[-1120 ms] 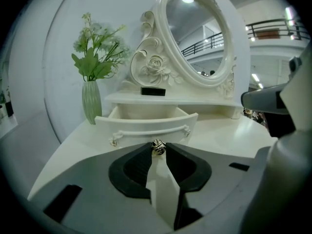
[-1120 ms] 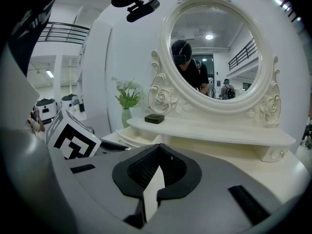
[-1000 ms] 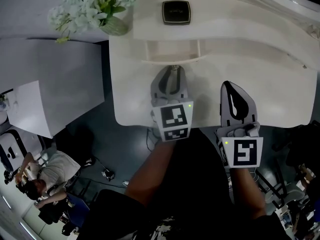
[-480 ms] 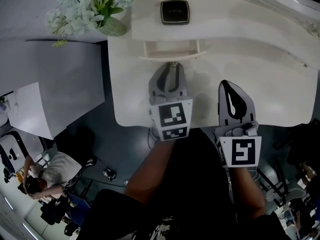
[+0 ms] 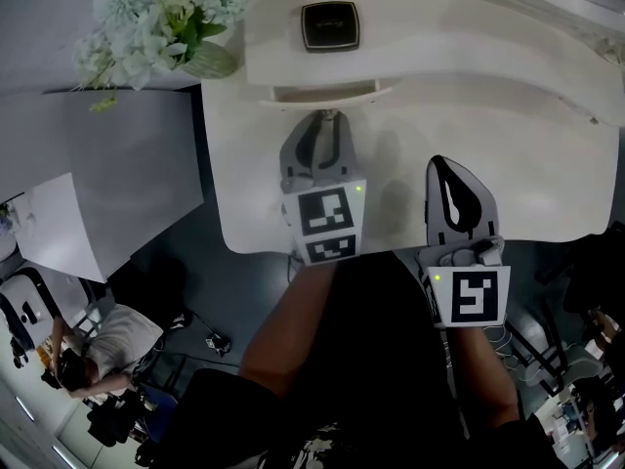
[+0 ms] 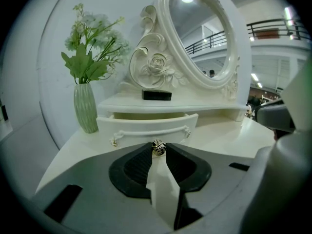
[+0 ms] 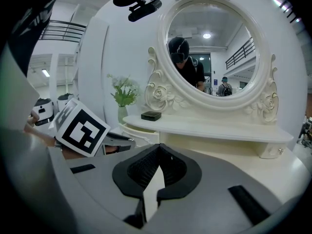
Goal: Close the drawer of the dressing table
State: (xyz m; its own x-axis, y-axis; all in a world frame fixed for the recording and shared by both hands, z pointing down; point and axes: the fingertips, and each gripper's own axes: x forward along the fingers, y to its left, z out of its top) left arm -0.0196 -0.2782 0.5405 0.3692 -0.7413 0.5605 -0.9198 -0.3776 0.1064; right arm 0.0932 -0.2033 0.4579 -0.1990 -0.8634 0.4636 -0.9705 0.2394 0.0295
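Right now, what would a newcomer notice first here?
An ornate oval mirror crowns the back of the white dressing table. Below it a drawer stands partly open, and the left gripper pinches its metal knob in its jaws. A green vase of flowers stands left of the drawer.

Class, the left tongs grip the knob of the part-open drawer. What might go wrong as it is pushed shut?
1. The left tongs pinch the small knob only at their tips. They might slip off and strike the front of the drawer.
2. The vase stands close beside the drawer. A hard shove might shake the table and tip it.
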